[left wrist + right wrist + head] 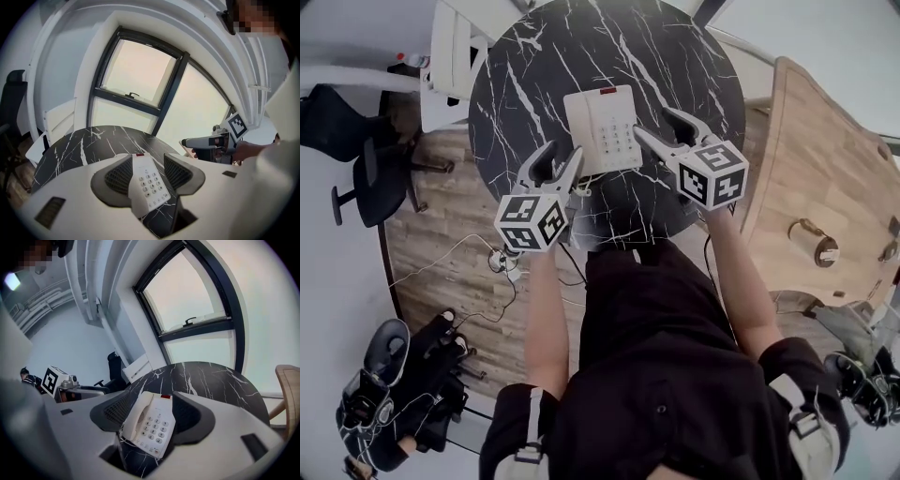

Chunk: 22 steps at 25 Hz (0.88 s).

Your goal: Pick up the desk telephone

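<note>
A white desk telephone [602, 129] with its handset on the left side and a red mark at the top lies flat on the round black marble table [534, 66]. My left gripper [561, 161] is open at the phone's near left corner, and its pads do not press on anything. On the phone's right side my right gripper [661, 127] is open too, one finger close to the edge. In the left gripper view the telephone [147, 185] appears between the spread jaws, with the right gripper [206, 142] beyond. The right gripper view frames the telephone [150, 423] the same way.
A white chair [455, 52] stands at the table's far left and a wooden chair [825, 178] at the right. A black office chair [361, 159], floor cables [487, 258] and dark bags [403, 384] lie to the left. A large window [140, 79] is behind the table.
</note>
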Each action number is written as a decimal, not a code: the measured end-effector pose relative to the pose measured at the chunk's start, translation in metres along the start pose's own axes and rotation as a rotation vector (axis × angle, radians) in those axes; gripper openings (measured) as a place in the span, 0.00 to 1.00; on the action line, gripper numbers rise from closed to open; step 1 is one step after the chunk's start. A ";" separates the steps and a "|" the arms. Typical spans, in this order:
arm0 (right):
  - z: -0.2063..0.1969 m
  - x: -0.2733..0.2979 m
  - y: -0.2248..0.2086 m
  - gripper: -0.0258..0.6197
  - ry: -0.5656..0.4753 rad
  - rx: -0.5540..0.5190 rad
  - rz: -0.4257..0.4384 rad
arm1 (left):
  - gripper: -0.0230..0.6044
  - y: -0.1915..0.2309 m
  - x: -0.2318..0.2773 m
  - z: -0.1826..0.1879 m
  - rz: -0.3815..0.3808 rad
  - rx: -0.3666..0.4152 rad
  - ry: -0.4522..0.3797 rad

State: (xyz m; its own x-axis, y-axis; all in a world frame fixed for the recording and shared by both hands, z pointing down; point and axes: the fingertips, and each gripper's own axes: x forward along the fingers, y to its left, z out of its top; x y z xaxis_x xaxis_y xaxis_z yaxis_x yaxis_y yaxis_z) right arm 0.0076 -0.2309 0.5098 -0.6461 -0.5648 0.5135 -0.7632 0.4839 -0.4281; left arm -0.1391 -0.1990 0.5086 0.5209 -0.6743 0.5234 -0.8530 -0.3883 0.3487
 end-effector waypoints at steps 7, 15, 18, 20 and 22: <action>-0.043 0.033 -0.013 0.50 0.099 0.083 -0.034 | 0.45 0.023 0.033 -0.028 -0.043 -0.053 0.082; -0.093 0.068 -0.026 0.52 0.189 0.147 -0.060 | 0.53 0.040 0.068 -0.071 -0.077 -0.113 0.172; -0.108 0.078 -0.032 0.53 0.201 0.193 -0.071 | 0.53 0.045 0.075 -0.081 -0.094 -0.149 0.178; -0.114 0.083 -0.036 0.53 0.205 0.213 -0.077 | 0.54 0.047 0.080 -0.086 -0.106 -0.164 0.180; -0.119 0.088 -0.039 0.53 0.210 0.223 -0.079 | 0.55 0.046 0.084 -0.090 -0.122 -0.175 0.184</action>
State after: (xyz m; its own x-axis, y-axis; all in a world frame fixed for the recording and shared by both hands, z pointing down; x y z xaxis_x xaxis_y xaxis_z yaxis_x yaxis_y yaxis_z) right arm -0.0190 -0.2199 0.6602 -0.5873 -0.4328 0.6840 -0.8084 0.2726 -0.5216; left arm -0.1321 -0.2168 0.6385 0.6300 -0.4979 0.5959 -0.7735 -0.3341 0.5386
